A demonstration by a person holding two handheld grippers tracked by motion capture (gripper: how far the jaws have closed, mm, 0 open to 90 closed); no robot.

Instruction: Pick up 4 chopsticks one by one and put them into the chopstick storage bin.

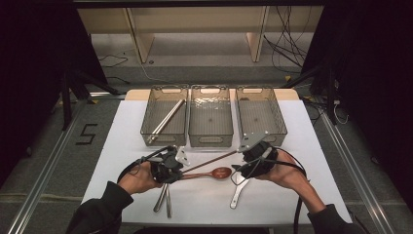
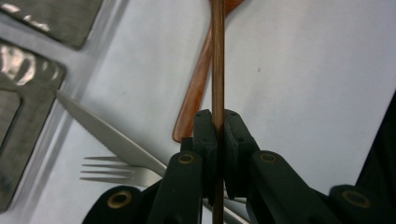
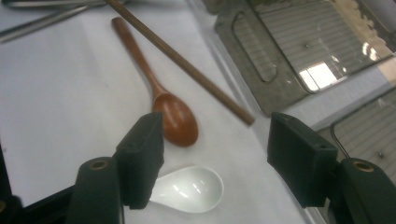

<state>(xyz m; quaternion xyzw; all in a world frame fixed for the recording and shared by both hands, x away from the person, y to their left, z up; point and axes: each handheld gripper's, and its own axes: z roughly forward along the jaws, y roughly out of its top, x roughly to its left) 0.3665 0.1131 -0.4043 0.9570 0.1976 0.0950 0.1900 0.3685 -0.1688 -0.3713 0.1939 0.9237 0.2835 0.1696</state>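
My left gripper [image 1: 179, 169] [image 2: 218, 121] is shut on one end of a thin brown chopstick [image 1: 214, 160] [image 2: 217, 65], which runs right toward my right gripper [image 1: 242, 166]. Just under the stick, a brown wooden spoon [image 1: 219, 172] [image 2: 198, 79] [image 3: 175, 119] lies on the white mat. My right gripper [image 3: 217, 140] stands open with nothing between its fingers, a little off the chopstick's [image 3: 187, 65] free end. Below it lies a white spoon [image 1: 237, 192] [image 3: 189, 189].
Three clear baskets stand in a row at the back: left [image 1: 165, 138], middle [image 1: 210, 140], right [image 1: 263, 88]. A metal rod [image 1: 166, 120] lies in the left one. A knife [image 2: 107, 133] and a fork [image 1: 163, 197] [image 2: 112, 172] lie by my left hand.
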